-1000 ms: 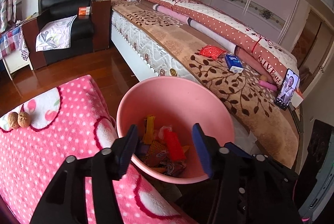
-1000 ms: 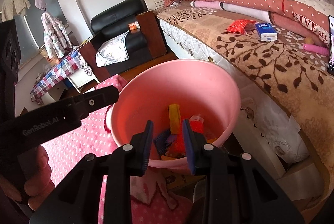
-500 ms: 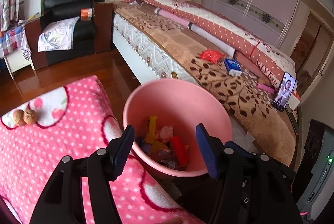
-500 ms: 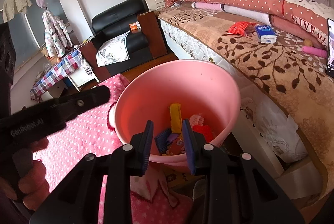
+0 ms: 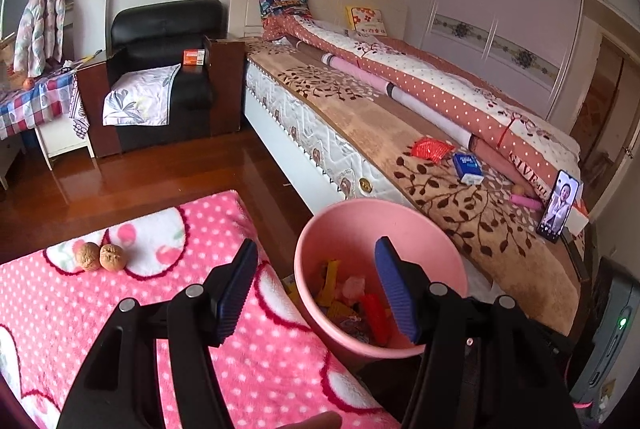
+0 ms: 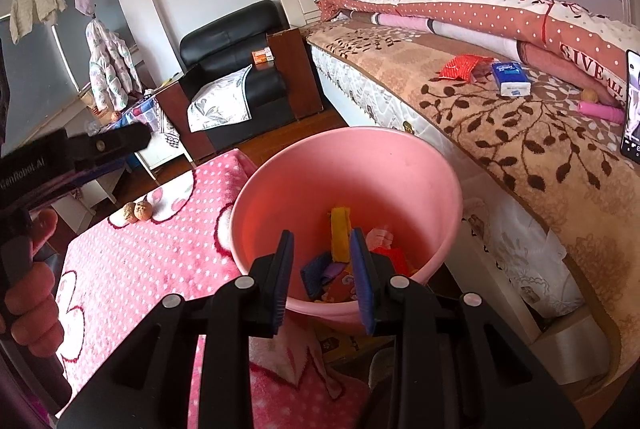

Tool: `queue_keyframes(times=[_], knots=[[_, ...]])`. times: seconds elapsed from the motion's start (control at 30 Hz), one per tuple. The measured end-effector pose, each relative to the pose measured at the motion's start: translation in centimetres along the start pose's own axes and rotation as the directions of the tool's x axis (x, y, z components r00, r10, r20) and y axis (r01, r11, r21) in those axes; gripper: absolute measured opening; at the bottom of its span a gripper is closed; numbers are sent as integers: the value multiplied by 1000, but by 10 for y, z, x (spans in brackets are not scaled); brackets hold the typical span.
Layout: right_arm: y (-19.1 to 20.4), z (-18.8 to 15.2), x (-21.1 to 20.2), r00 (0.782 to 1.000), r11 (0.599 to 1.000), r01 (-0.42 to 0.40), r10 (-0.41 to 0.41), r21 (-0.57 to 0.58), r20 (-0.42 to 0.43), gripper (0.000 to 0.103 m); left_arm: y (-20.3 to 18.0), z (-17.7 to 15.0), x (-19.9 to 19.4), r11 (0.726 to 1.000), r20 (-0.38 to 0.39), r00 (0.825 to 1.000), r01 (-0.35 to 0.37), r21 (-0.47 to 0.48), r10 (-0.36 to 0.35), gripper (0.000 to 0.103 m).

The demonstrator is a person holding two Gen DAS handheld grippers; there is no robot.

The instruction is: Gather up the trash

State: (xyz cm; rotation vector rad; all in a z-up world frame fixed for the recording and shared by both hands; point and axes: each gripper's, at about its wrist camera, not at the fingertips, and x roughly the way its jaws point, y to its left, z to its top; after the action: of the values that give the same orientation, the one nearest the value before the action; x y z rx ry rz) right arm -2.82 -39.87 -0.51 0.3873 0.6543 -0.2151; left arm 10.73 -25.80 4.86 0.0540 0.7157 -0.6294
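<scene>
A pink bucket (image 5: pixel 352 221) (image 6: pixel 352 165) stands between the pink polka-dot blanket (image 5: pixel 120 309) (image 6: pixel 132 269) and the bed. It holds several wrappers (image 5: pixel 352 301) (image 6: pixel 340 229). My left gripper (image 5: pixel 316 289) is open and empty above the bucket's near left rim. My right gripper (image 6: pixel 322 277) is open with a narrower gap and empty, above the bucket's near rim. Two walnuts (image 5: pixel 100 256) (image 6: pixel 137 210) lie on the blanket. A red wrapper (image 5: pixel 432 150) (image 6: pixel 460 65) lies on the bed.
A blue tissue pack (image 5: pixel 467 168) (image 6: pixel 510 79), a pink tube (image 6: pixel 600 111) and an upright phone (image 5: pixel 559 205) are on the bed. A black armchair (image 5: pixel 160 69) (image 6: pixel 236 69) stands by the headboard. The person's left hand (image 6: pixel 32 289) holds the left gripper at the right wrist view's left.
The left gripper has pulled back and up from the bucket, so more floor and blanket show. The right gripper has barely moved. Both stay open.
</scene>
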Motion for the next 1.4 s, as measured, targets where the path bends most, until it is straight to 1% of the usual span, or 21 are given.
queue_keyframes(times=[0.1,0.17,0.37,0.63,1.4], knots=[[1,1,-3,1000,1000,-1,0,7,14,29,-6,-9,2,1000,-12,1000,-15,15,16,58],[2,2,-6,1000,1000,2,-2,5,23,29,-8,-14,3,999,-17,999,-28,15,28,54],[7,2,-9,1000,1000,1,-1,-10,30,29,-12,-28,5,998,-30,998,-63,10,63,48],[14,-1,-10,1000,1000,-1,1,-27,25,29,-15,-39,6,996,-45,995,-86,23,87,44],[20,-4,-4,1000,999,2,-2,-50,0,29,-15,-47,9,996,-68,994,-84,37,87,43]])
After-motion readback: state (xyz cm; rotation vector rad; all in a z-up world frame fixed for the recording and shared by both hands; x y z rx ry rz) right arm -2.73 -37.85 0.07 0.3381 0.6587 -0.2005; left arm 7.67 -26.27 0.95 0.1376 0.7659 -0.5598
